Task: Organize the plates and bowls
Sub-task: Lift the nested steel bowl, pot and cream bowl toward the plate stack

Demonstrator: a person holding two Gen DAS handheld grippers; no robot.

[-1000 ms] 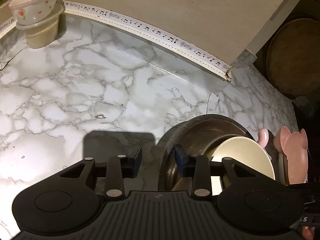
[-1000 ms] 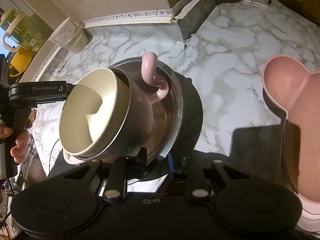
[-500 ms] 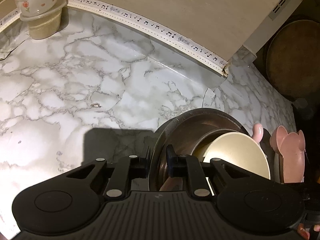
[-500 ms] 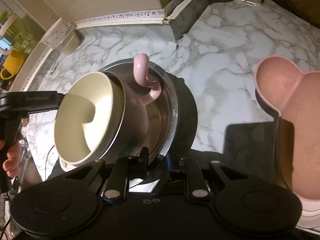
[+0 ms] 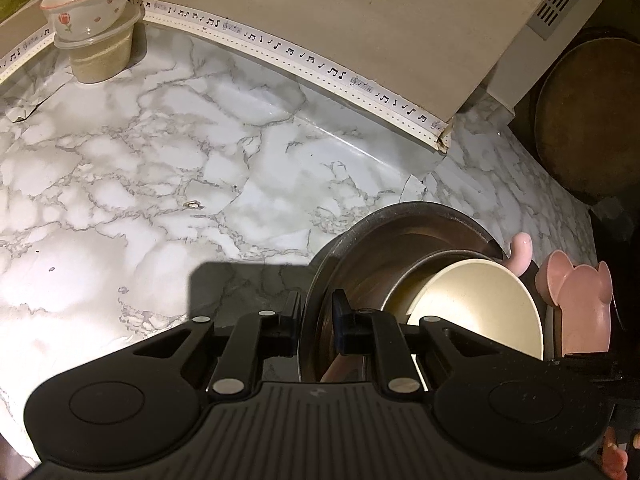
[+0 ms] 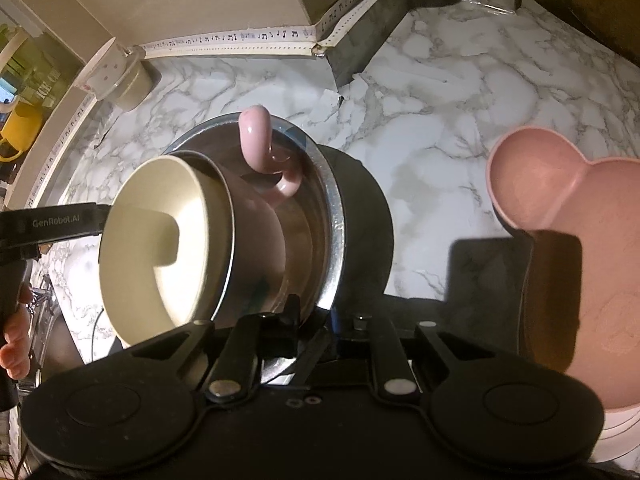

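Left tool [image 5: 316, 322] clamped on steel bowl [image 5: 400, 240] rim; right tool [image 6: 314, 322] has just closed on the opposite rim; cream bowl [image 6: 160, 252] nested inside.

The left gripper [image 5: 317, 322] sits at six o'clock, its two jaws closed on the rim of a steel bowl [image 5: 404, 240] at about four o'clock on the marble counter [image 5: 160, 168]. A cream bowl [image 5: 476, 312] nests tilted inside it. A pink plate [image 5: 576, 308] with ear shapes stands further toward three o'clock. At eleven o'clock, a flowered bowl [image 5: 88, 4] rests on a tub [image 5: 102, 56].
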